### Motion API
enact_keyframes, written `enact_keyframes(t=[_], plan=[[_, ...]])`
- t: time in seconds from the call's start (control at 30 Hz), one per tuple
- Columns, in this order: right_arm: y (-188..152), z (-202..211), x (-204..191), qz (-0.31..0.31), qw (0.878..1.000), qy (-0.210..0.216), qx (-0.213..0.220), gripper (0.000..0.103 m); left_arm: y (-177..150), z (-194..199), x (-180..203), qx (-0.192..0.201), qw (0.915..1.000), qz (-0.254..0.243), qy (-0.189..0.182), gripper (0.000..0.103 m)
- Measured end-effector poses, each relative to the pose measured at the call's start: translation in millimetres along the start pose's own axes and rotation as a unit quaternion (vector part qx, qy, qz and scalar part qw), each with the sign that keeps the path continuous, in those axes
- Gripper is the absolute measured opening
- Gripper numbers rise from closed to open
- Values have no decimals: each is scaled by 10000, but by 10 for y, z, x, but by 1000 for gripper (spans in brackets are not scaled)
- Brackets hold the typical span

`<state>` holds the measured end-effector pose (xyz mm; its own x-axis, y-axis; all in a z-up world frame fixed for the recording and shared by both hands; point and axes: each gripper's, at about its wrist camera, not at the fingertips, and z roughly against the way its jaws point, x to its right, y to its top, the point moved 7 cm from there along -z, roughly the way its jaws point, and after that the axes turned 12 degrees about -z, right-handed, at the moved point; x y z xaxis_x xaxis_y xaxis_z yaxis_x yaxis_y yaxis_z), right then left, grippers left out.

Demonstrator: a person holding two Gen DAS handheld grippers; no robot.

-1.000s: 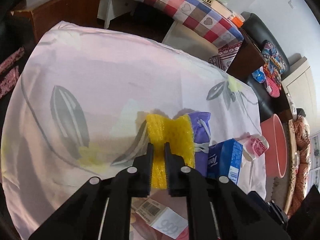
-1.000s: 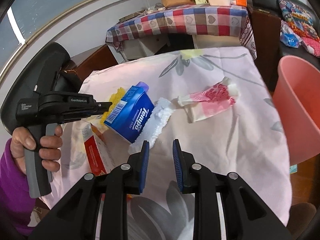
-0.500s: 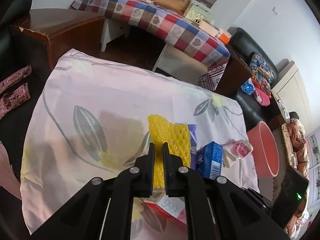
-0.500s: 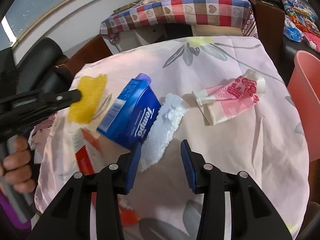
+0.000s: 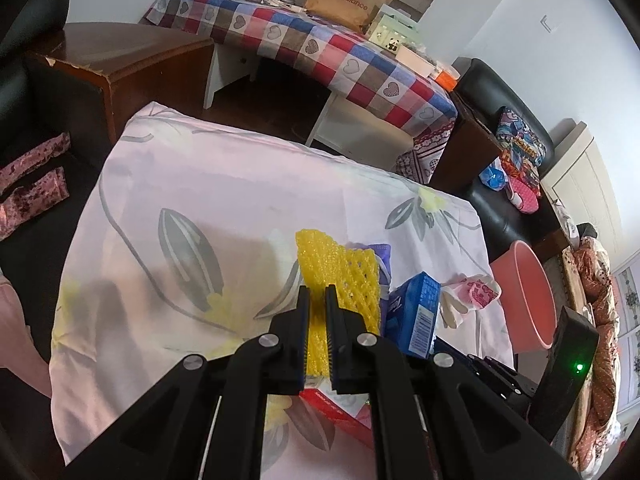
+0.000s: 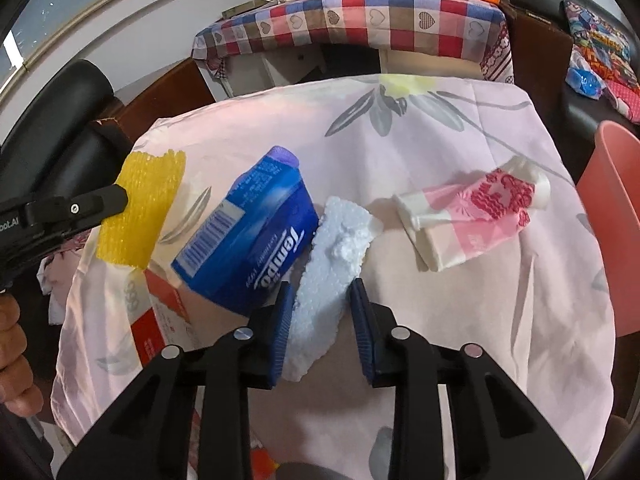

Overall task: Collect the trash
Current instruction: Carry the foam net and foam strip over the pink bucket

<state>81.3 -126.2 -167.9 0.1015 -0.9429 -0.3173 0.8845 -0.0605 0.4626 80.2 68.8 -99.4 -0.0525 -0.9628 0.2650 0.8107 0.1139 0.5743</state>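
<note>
My left gripper is shut on a yellow foam net, which it holds up off the flowered pink cloth. From the right wrist view the yellow net hangs at the left, above the table's edge. My right gripper straddles a white foam chunk; its jaws are closing with the foam between them, and a thin gap still shows at the right pad. A blue Tempo tissue pack leans against the foam's left side. A pink-and-white wrapper lies to the right.
A pink bin stands off the table's right edge. A red-and-white carton lies under the tissue pack, and a purple item sits behind it. A checked-cloth table and dark furniture stand beyond. A hand grips the left tool.
The left gripper has lifted the yellow net off the cloth. The right gripper has moved forward and down over the white foam, and its jaws widened, then narrowed around it.
</note>
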Motion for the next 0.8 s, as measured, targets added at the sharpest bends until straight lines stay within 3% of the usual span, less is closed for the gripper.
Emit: enact_keyframes(t=[0.23, 0.4, 0.57, 0.8], plan=[[-94, 212, 113, -115, 9997, 213, 16, 29, -19, 92, 110, 61, 9999, -97, 31, 7], [-157, 509, 204, -75, 9991, 309, 279, 29, -6, 179, 381, 151, 9993, -355, -18, 7], [-132, 853, 386, -61, 9970, 212, 737, 29, -1, 197, 817, 227, 9970, -722, -180, 7], [21, 1249, 852, -498, 9914, 25, 1210, 29, 59, 174, 1536, 344, 9907, -1227, -470, 7]])
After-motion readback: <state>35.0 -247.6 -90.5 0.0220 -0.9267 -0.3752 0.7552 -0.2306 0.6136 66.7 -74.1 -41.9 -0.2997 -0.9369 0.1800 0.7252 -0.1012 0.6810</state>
